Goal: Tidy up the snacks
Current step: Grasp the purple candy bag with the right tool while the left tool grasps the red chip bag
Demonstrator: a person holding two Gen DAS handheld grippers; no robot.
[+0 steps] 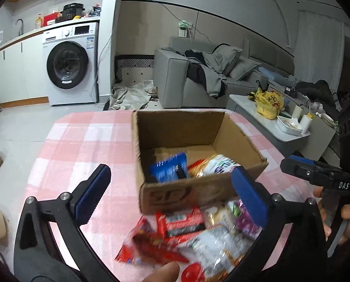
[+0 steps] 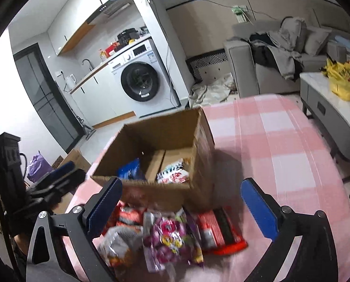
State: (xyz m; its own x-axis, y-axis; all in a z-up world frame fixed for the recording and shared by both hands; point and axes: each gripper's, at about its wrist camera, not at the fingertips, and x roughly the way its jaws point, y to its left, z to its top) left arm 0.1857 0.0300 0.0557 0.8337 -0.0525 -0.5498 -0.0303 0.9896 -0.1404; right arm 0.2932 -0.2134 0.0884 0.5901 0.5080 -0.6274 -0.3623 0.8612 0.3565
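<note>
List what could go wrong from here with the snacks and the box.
1. The snack pile overlaps tightly in front of the box; the open right gripper may pinch two packets at once.
2. The box sits near the table's far edge; a nudge might push it off.
3. Both grippers hover over the same pile, so the left gripper could collide with the right.

White front-loading washing machine [image 1: 71, 63] under white counter; grey fabric sofa [image 1: 175, 77] strewn with clothes; pale tiled floor [image 1: 22, 127].
</note>
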